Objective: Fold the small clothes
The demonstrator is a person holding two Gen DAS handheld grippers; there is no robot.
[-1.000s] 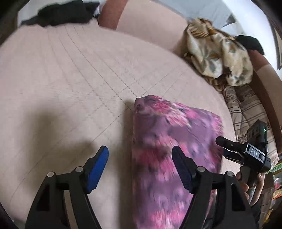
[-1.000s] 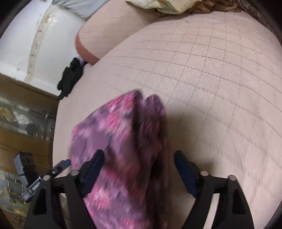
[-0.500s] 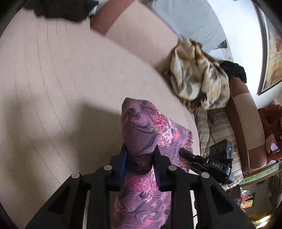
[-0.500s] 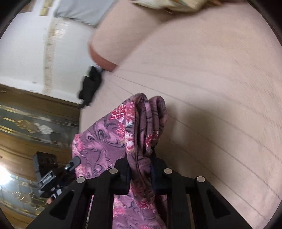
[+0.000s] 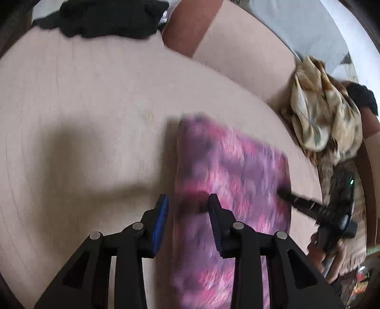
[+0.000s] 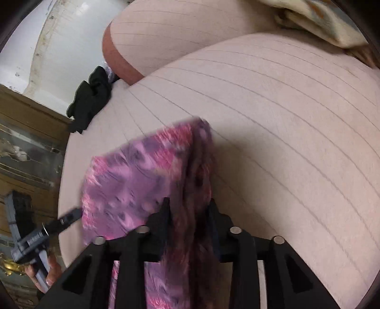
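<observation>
A purple and pink floral garment (image 5: 228,171) is held up over the beige quilted cushion (image 5: 83,107), blurred by motion. My left gripper (image 5: 187,209) grips its left edge, the jaws a little apart around the bunched cloth. My right gripper (image 6: 190,211) is shut on the garment's (image 6: 133,176) right edge, where the cloth bunches between the jaws. The right gripper also shows in the left wrist view (image 5: 285,193) at the garment's far edge. The left gripper shows in the right wrist view (image 6: 73,214) at the other edge.
A black cloth (image 5: 106,16) lies at the cushion's far left edge; it also shows in the right wrist view (image 6: 90,99). A beige patterned cloth pile (image 5: 325,114) lies at the far right by the backrest (image 5: 237,47). A wooden cabinet (image 6: 28,154) stands beside the sofa.
A second ago both grippers were open over the garment. They closed on its edges and lifted it. Now the garment spreads wider between them and the left jaws stand slightly wider.
</observation>
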